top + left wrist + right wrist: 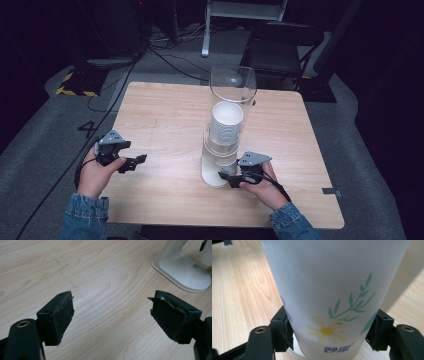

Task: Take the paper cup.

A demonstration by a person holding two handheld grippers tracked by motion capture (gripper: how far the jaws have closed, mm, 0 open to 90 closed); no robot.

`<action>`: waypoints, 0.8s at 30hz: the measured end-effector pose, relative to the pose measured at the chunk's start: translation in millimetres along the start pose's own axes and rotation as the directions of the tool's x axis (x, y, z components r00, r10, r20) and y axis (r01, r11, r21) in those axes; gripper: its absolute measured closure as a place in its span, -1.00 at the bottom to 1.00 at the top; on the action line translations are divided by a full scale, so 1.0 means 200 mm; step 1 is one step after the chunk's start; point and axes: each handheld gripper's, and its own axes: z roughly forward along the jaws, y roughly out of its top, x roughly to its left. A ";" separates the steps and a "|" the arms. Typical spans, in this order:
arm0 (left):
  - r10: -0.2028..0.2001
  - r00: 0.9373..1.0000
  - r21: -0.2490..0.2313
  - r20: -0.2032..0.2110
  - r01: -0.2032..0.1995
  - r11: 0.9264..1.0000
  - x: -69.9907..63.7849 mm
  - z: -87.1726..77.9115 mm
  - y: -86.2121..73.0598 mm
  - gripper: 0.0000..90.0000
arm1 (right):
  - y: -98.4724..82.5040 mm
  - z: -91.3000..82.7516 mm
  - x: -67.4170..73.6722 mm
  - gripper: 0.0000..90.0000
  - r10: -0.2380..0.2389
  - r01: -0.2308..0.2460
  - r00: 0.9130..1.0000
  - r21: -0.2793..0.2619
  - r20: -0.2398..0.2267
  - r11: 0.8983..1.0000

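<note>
**Operator A:** Between the jaws of the right gripper (329, 340) stands a white paper cup (332, 290) printed with a daisy, green sprigs and blue characters. Each pad presses a side of the cup near its lower end, so the jaws are clamped on it.

**Operator B:** Location of that cup on the bench (165, 115)?

**Operator A:** High view: the right gripper (226, 177) sits at the foot of an upright clear tube dispenser (233, 85) on a white base (212, 176). The cup (226, 167) is the lowest item at the tube's bottom opening.

**Operator B:** Contents of the dispenser?

**Operator A:** A stack of white cups (226, 127), nested, occupies the lower half of the tube. The upper half of the tube is clear.

**Operator B:** Left gripper status?

**Operator A:** The left gripper (112, 315) has its jaws spread wide, with bare wood grain between them. Ahead of and beyond the right-hand jaw lies the white base (185, 272), well apart from the pads. In the high view the left gripper (135, 162) is held just over the bench, well to the left of the dispenser.
</note>
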 end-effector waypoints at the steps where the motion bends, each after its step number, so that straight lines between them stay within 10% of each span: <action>1: 0.003 1.000 0.002 0.002 -0.003 1.000 0.00 0.01 0.01 -0.60 | -0.02 -0.01 -0.01 -0.23 0.012 -0.012 1.000 0.004 0.001 1.000; 24: 0.023 1.000 -0.005 0.017 -0.023 1.000 0.00 0.07 0.04 -0.63 | -0.05 -0.27 -0.24 -0.24 0.150 -0.142 0.980 -0.063 0.134 0.988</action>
